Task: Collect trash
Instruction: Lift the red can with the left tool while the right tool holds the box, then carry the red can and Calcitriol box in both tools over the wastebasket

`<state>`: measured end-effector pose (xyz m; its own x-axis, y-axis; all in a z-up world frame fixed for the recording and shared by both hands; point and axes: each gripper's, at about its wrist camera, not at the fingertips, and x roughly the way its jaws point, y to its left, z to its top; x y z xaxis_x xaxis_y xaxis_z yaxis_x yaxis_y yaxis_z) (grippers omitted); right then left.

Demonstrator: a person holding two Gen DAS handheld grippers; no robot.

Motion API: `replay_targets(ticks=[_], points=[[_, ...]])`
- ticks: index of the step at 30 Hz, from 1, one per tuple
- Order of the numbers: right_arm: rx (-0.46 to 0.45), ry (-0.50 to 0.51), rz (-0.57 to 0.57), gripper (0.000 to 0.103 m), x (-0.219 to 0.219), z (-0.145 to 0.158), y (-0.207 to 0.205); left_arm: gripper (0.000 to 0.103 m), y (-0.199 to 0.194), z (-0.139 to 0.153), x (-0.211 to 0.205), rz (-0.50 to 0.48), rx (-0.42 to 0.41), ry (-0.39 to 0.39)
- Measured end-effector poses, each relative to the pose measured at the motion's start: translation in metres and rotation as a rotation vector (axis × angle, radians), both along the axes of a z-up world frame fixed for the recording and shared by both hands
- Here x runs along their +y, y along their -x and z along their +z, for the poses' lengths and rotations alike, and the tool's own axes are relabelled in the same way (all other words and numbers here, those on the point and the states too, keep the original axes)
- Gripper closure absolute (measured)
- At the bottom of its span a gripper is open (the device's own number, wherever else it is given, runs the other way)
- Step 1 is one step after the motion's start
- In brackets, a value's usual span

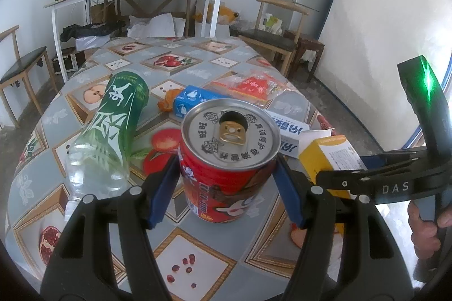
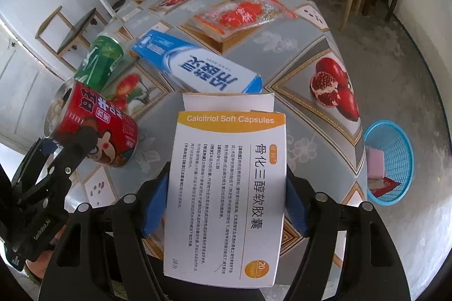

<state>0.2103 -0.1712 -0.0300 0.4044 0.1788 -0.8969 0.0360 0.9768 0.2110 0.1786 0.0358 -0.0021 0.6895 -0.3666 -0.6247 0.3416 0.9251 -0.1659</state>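
A red drink can (image 1: 226,173) with an opened pull-tab top stands between the blue pads of my left gripper (image 1: 227,176), which press on both its sides. The right wrist view shows the same can (image 2: 96,125) tilted at the left, with the left gripper (image 2: 65,148) on it. My right gripper (image 2: 226,205) is shut on a white and orange capsule box (image 2: 226,188) whose top flap is open. From the left wrist view the box (image 1: 327,157) shows at the right, just beyond the can.
On the fruit-print tablecloth (image 1: 197,250) lie a green plastic bottle (image 1: 113,125), a blue and white carton (image 2: 197,66), a red snack wrapper (image 2: 243,12) and orange peel (image 1: 166,103). A blue basket (image 2: 406,159) stands on the floor right of the table. Chairs ring the table.
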Motion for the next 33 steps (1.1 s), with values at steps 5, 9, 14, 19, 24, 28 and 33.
replay_targets(ticks=[5,9,14,19,24,28,33], points=[[-0.023,-0.021,0.002,0.033,-0.001,0.009,0.001,0.04,0.002,0.008,0.001,-0.004,-0.026,0.017],[-0.044,-0.035,0.001,0.033,-0.003,0.017,0.001,0.04,0.005,0.013,0.001,-0.006,-0.047,0.027],[-0.064,-0.054,0.0,0.033,-0.004,0.025,0.003,0.04,0.005,0.017,0.004,-0.004,-0.067,0.041],[-0.071,-0.079,0.004,0.033,-0.005,0.029,0.005,0.04,0.006,0.021,0.005,-0.004,-0.083,0.052],[-0.08,-0.101,0.008,0.033,-0.005,0.032,0.007,0.04,0.01,0.026,0.004,-0.01,-0.097,0.062],[-0.099,-0.127,0.008,0.033,-0.007,0.036,0.01,0.04,0.012,0.032,0.0,-0.019,-0.11,0.066],[-0.13,-0.162,-0.015,0.033,-0.021,0.043,0.015,0.04,0.014,0.044,-0.011,-0.034,-0.137,0.065]])
